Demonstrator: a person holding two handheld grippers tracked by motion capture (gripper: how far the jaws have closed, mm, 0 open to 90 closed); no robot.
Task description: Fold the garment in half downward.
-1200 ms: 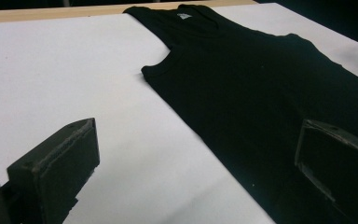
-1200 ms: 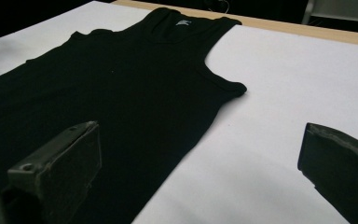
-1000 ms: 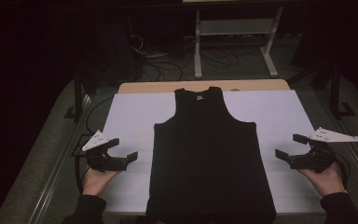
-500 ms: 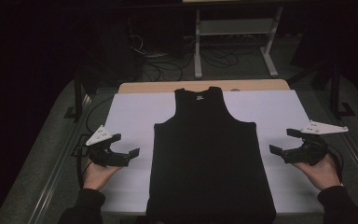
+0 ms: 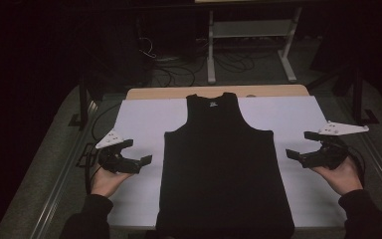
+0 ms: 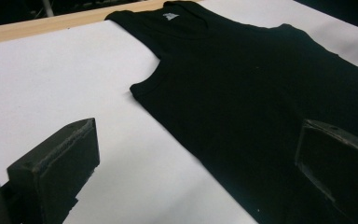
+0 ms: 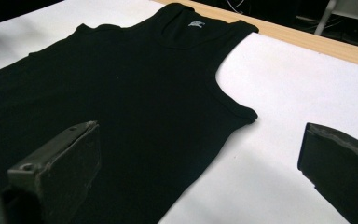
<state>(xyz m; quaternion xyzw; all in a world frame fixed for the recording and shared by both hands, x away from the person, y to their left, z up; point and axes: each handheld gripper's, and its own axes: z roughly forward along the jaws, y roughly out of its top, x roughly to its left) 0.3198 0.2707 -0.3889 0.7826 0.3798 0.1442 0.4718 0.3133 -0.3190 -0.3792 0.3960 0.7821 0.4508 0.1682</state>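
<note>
A black tank top (image 5: 224, 169) lies flat along the middle of the white sheet (image 5: 139, 119) covering the bench (image 5: 179, 92), neck toward the far edge, hem at the near edge; the left gripper (image 5: 138, 154) hovers near its left side, jaws wide, holding nothing; the right gripper (image 5: 298, 152) faces its right side, likewise wide and empty

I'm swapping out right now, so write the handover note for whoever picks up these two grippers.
Left gripper: open, holding nothing, beside the black tank top's left edge.
Right gripper: open, holding nothing, beside its right edge.
Tank top: flat, neck away from you, on the white sheet, hem at the near table edge.
Done: garment spread out.
Left: no fold or grasp made yet; probably grip both sides.
</note>
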